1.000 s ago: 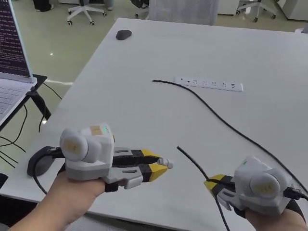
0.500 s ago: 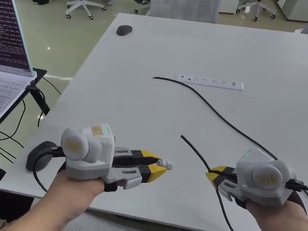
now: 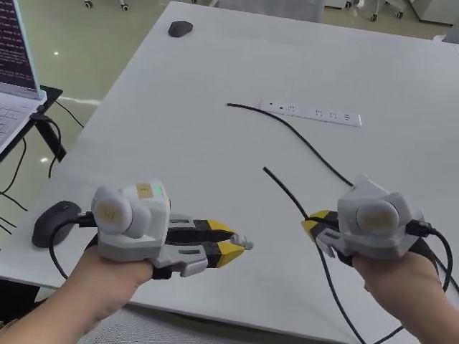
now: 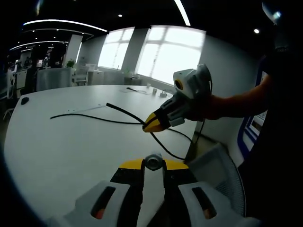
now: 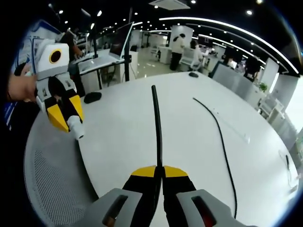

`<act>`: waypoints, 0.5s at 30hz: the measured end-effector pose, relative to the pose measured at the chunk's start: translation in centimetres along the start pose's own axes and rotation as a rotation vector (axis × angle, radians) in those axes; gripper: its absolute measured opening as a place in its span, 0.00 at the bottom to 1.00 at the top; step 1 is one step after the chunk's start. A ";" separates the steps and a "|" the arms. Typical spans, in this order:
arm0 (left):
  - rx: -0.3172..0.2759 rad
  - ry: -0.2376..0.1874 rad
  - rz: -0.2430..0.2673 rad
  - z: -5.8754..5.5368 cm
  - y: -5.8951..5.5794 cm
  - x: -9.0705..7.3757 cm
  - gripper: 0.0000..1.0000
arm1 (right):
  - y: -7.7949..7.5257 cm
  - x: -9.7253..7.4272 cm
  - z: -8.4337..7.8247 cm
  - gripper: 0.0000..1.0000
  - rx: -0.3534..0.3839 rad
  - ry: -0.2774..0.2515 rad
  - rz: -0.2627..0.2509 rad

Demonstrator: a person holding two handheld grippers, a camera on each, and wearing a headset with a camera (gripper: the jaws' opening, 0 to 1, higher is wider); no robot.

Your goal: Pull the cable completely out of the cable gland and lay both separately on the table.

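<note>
My left tongs [image 3: 238, 247] were closed on the small grey round cable gland [image 3: 246, 244], pinched right at the yellow tips and held above the near edge of the white table [image 3: 179, 143]. In the left gripper view the gland [image 4: 153, 161] sat between the two jaws, its round end facing the camera.

My right tongs [image 3: 310, 223] were clamped on the thin black cable [image 3: 287, 195], with nothing on its free end. That end stuck out ahead of the jaws, away from me, and the rest trailed down past my right hand [image 3: 391, 276] toward the table's near edge. In the right gripper view the cable [image 5: 156, 123] ran straight up from between the shut jaws. I could not tell whether its far tip touched the table or hung just above it.

The gland and the cable were apart, with bare table between the two tongs.

Farther off lay a long white power strip [image 3: 312, 113] with its own black lead [image 3: 287, 132], and a dark computer mouse [image 3: 179, 29] near the far corner.
</note>
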State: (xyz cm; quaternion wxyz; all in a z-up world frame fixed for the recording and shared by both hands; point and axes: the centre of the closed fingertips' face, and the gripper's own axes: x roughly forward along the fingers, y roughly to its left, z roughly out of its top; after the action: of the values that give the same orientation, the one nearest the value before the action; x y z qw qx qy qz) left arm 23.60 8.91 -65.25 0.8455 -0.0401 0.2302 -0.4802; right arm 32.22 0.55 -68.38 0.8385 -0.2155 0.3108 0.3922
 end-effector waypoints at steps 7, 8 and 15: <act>0.009 0.022 -0.030 -1.1 1.6 -0.4 0.15 | -0.5 2.3 1.9 0.00 -0.018 0.020 -0.021; 0.011 0.023 -0.032 -1.1 1.8 -0.5 0.15 | -0.4 2.6 2.1 0.00 -0.017 0.022 -0.020; 0.021 0.036 -0.043 -2.8 3.7 -1.2 0.15 | 0.6 5.3 3.4 0.00 -0.045 0.044 -0.013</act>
State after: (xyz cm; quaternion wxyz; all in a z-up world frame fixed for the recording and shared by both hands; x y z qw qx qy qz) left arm 24.85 12.34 -68.40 0.8311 -0.0275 0.2392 -0.5012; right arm 35.59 5.70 -69.71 0.8289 -0.2449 0.3190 0.3888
